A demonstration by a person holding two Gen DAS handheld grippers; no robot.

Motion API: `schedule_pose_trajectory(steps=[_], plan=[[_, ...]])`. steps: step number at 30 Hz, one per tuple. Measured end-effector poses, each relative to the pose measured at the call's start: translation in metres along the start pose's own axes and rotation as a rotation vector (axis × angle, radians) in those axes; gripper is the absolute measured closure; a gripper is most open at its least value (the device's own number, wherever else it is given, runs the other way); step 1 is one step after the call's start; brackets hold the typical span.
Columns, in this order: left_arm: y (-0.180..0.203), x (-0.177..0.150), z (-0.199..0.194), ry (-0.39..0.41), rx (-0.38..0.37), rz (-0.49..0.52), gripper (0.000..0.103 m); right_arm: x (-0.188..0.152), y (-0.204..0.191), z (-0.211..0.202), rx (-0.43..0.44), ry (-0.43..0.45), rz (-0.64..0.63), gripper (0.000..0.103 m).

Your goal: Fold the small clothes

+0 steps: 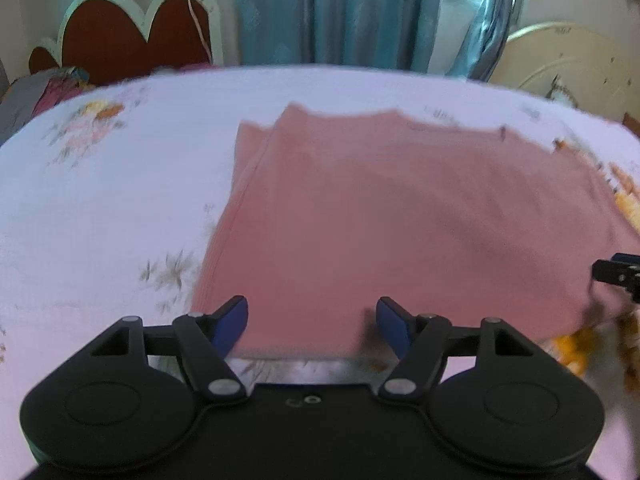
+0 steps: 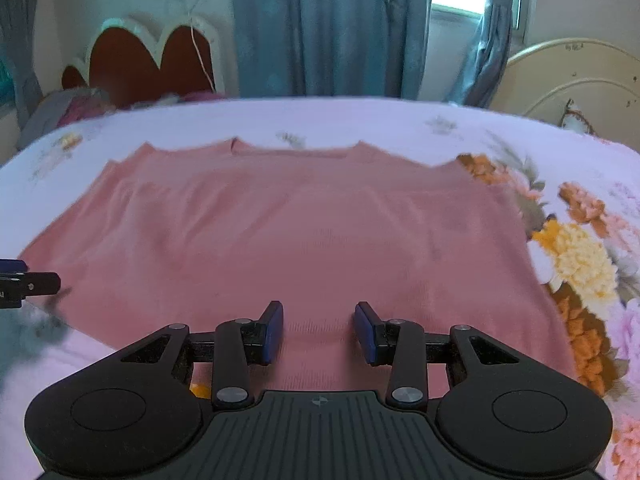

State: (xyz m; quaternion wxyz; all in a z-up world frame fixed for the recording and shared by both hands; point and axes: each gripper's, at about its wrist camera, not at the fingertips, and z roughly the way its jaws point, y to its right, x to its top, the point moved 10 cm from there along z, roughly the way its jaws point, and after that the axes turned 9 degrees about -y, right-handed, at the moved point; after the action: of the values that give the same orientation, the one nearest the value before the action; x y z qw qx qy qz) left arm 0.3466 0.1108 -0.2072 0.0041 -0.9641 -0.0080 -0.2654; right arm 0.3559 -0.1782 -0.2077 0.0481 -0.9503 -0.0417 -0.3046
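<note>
On the bed (image 2: 400, 124), over a floral sheet, a pink top (image 2: 280, 232) lies flat with its neckline toward the far edge and its hem toward the person. Its sides seem already turned in, since layered edges show along the left in the left wrist view, though the blur there makes that hard to be sure of.

Both tools sit low at the near hem. The left tool (image 1: 312, 322) has its blue pads spread wide with nothing between them, poised over the hem's left part. The right tool (image 2: 319, 330) is parted too, less widely, straddling the hem near its middle and gripping nothing; whether its tips touch the cloth I cannot tell.

My guess is the hem is about to be pinched and carried toward the neckline. Several things could spoil that. If a tool closes on only the top layer, the tucked-in sides underneath would stay behind and the folded edges would slide apart. If it bites too deep, it could catch the sheet along with the knit and drag the bedding up. The two tools stand unevenly along the hem, the right one near the middle and the left toward a corner, so a lift from here might leave the right corner sagging and the fold skewed. The mattress is soft, and pressing down could bunch the fabric ahead of the pads.
</note>
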Motion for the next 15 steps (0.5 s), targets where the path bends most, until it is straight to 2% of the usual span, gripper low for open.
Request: schedule_pose_trajectory(steps=[2, 7, 10, 15], plan=[[-0.004, -0.006, 0.005, -0.011, 0.001, -0.001, 0.034, -0.013, 0.013, 0.010, -0.012, -0.049, 0.015, 0.064], [-0.008, -0.010, -0.004, -0.016, -0.029, -0.048, 0.033, -0.016, 0.030, -0.008, -0.007, -0.024, 0.027, 0.064], [-0.009, -0.014, -0.012, -0.041, -0.083, -0.113, 0.025, -0.004, 0.023, -0.020, 0.004, 0.024, 0.019, 0.064], [-0.009, -0.034, -0.013, -0.137, -0.204, -0.259, 0.022, 0.012, -0.003, -0.025, 0.063, 0.056, 0.006, 0.064]])
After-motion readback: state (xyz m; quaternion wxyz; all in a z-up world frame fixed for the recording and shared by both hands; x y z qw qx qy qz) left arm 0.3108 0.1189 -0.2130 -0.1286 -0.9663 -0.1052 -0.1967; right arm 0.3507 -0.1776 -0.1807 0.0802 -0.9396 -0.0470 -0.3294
